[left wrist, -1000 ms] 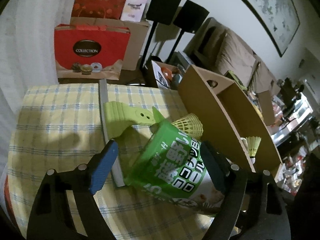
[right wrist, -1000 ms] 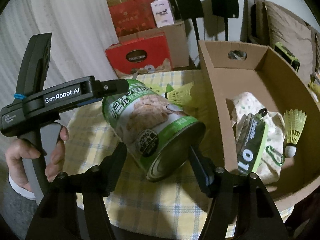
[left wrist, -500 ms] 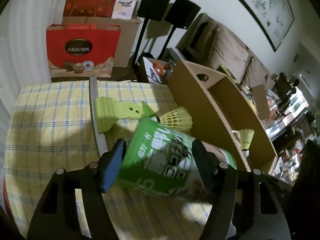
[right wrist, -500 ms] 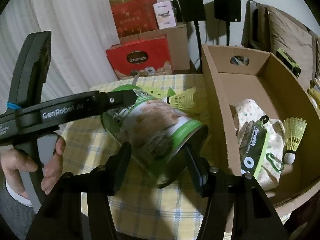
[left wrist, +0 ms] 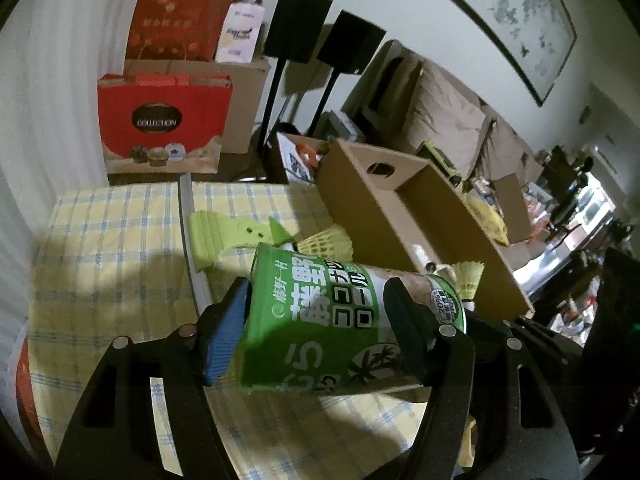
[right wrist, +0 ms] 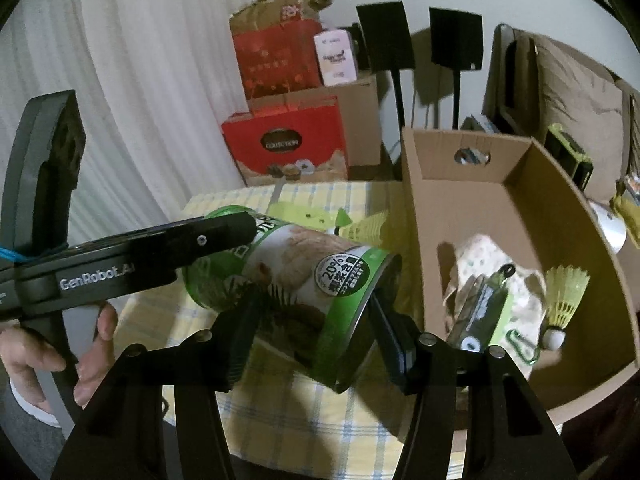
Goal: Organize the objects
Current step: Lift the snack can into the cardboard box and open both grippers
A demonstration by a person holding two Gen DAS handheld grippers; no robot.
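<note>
A green can (left wrist: 336,320) with Japanese print lies on its side, held just above the yellow checked tablecloth (left wrist: 100,248). My left gripper (left wrist: 316,300) is shut on its closed end, both pads pressing the wall. My right gripper (right wrist: 314,312) is shut on the can (right wrist: 304,276) near its open rim. A finger (right wrist: 216,236) of the left gripper shows across the can's top in the right wrist view, and a hand (right wrist: 40,352) holds that gripper. An open cardboard box (right wrist: 424,220) stands just right of the can.
In the box lie a patterned cloth (right wrist: 480,264), a green-black pack (right wrist: 480,312) and a yellow shuttlecock (right wrist: 564,296). On the cloth behind the can are another shuttlecock (left wrist: 326,240), a lime-green plastic piece (left wrist: 224,232) and a grey bar (left wrist: 188,232). Red gift bags (left wrist: 160,128) and speaker stands (left wrist: 296,28) stand beyond.
Both grippers closed their jaws onto the can, which lay on the cloth a second ago. The can has since risen off the table with both grippers.
</note>
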